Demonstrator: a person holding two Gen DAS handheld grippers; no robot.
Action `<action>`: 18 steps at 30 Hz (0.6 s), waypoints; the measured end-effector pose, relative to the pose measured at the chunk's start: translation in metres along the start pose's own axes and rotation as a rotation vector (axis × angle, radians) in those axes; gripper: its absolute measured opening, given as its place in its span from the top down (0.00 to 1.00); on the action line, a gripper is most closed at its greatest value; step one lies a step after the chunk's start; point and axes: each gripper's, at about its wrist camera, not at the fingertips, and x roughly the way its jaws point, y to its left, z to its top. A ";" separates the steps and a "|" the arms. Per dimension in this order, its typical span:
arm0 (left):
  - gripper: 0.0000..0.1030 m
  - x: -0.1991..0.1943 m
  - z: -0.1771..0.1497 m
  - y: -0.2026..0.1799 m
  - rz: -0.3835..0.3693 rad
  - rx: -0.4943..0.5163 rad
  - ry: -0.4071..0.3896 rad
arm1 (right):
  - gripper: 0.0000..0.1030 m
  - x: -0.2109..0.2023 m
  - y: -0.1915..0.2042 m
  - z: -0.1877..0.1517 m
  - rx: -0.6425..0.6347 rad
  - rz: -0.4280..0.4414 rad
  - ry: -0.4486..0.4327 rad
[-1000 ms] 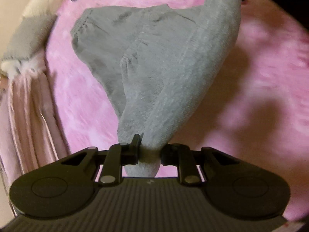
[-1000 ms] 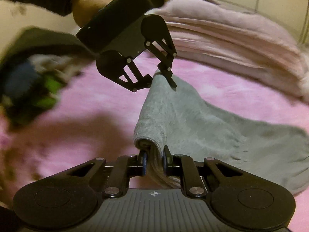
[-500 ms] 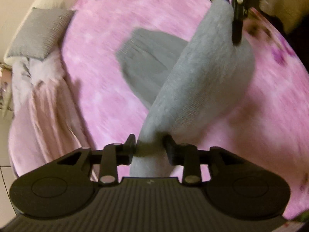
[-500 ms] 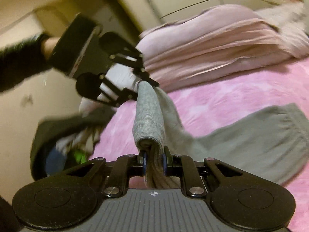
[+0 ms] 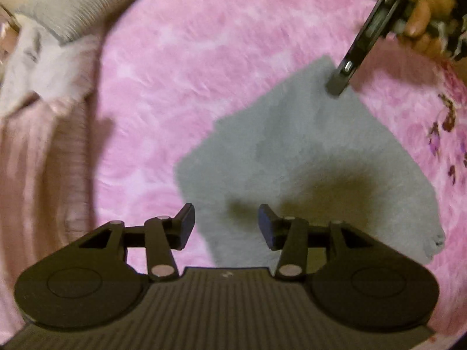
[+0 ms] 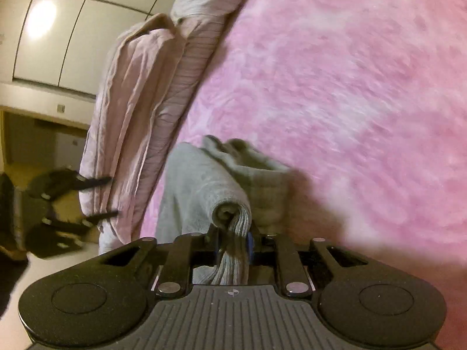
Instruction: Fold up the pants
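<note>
We have the soft grey knit pants (image 5: 315,157) doubled flat on the fluffy pink blanket (image 5: 227,58); our left gripper (image 5: 226,223) is opening, nothing between its jaws; our right gripper (image 6: 233,237) clamps a corner, though it is easing open; further folds probably remain.

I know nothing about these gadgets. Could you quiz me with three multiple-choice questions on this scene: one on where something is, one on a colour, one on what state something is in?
1. Where do the pants lie?
A. On a pink blanket
B. On a wooden floor
C. In a basket

2. What colour are the pants?
A. Blue
B. Grey
C. Black

3. What is the right gripper doing?
A. Standing wide open with nothing in it
B. Pinching a bunch of the pants' cloth
C. Holding a pillow

Answers:
1 A, the fluffy pink blanket shows all round the cloth.
2 B, plain grey in both views.
3 B, cloth is squeezed between its fingers; the left gripper is opening, nothing pinched.
</note>
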 end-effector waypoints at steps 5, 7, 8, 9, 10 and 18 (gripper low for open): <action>0.58 0.042 -0.004 0.013 -0.004 -0.122 0.037 | 0.65 -0.007 0.005 -0.003 -0.003 -0.026 -0.029; 0.56 0.049 -0.006 0.025 -0.011 -0.185 0.035 | 0.49 -0.015 0.014 -0.004 -0.035 -0.063 -0.062; 0.54 0.050 -0.009 0.031 -0.016 -0.212 0.033 | 0.43 -0.017 0.019 -0.004 -0.061 -0.052 -0.085; 0.52 0.053 -0.010 0.038 -0.022 -0.239 0.032 | 0.43 -0.015 0.023 -0.003 -0.074 -0.045 -0.095; 0.51 0.058 -0.011 0.047 -0.024 -0.267 0.034 | 0.43 -0.013 0.024 -0.003 -0.085 -0.051 -0.096; 0.49 0.088 -0.021 0.076 -0.102 -0.403 0.041 | 0.82 0.006 0.031 0.002 -0.178 -0.126 -0.051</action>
